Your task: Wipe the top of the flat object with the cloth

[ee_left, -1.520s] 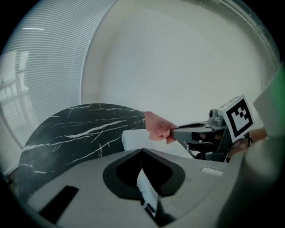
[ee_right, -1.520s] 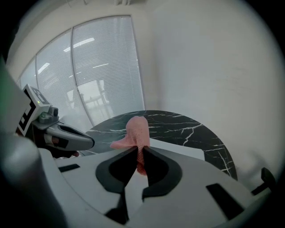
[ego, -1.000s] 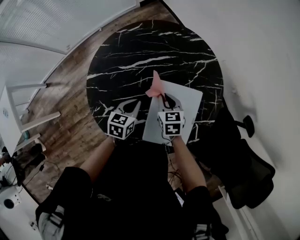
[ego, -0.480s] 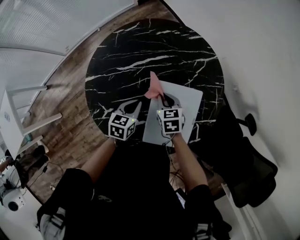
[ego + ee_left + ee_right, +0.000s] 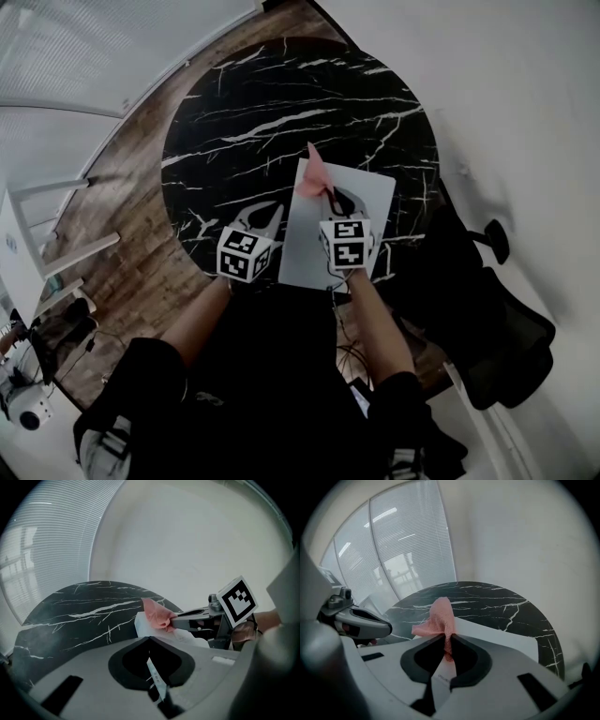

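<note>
A flat pale grey slab (image 5: 349, 214) lies on the near right part of the round black marble table (image 5: 281, 103). My right gripper (image 5: 329, 194) is over the slab's far left part, shut on a pink cloth (image 5: 314, 174) that bunches up beyond its tips near the slab's far left corner. In the right gripper view the cloth (image 5: 440, 615) stands up from the closed jaws (image 5: 449, 638) above the slab (image 5: 501, 637). My left gripper (image 5: 273, 208) hovers over the table just left of the slab, shut and empty; its tips (image 5: 149, 638) meet, with the cloth (image 5: 156, 613) ahead.
A black office chair (image 5: 487, 337) stands at the right of the table, beside a white wall. Wooden floor (image 5: 122, 234) lies to the left, with white frames (image 5: 47, 234) and a blinds-covered window. The person's arms reach over the table's near edge.
The right gripper and the cloth have shifted slightly right, further onto the slab's far left corner. The left gripper has hardly moved.
</note>
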Demonstrator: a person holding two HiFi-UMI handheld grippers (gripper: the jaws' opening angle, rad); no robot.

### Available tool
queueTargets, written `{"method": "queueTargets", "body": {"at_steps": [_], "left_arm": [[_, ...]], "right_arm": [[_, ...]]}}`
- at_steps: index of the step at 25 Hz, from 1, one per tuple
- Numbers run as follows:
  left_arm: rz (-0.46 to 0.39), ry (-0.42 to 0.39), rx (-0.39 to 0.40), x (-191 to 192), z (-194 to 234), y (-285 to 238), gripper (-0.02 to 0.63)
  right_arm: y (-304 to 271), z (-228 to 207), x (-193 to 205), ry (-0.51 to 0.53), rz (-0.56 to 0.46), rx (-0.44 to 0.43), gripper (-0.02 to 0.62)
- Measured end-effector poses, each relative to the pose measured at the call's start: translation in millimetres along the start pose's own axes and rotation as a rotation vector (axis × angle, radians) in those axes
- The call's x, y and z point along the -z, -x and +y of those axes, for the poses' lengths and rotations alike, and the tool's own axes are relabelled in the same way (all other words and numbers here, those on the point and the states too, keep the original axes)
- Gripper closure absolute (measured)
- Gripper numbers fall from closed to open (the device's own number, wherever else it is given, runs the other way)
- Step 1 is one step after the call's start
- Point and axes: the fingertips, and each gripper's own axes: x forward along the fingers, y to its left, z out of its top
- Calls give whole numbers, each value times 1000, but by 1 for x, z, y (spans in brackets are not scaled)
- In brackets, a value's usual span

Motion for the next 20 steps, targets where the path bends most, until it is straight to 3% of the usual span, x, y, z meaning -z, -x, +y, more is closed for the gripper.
{"method": "queueTargets", "body": {"at_steps": [20], "left_arm": [[17, -46, 29, 2, -41, -14, 607]], "right_arm": [[28, -57, 30, -67, -31, 89, 566]]}}
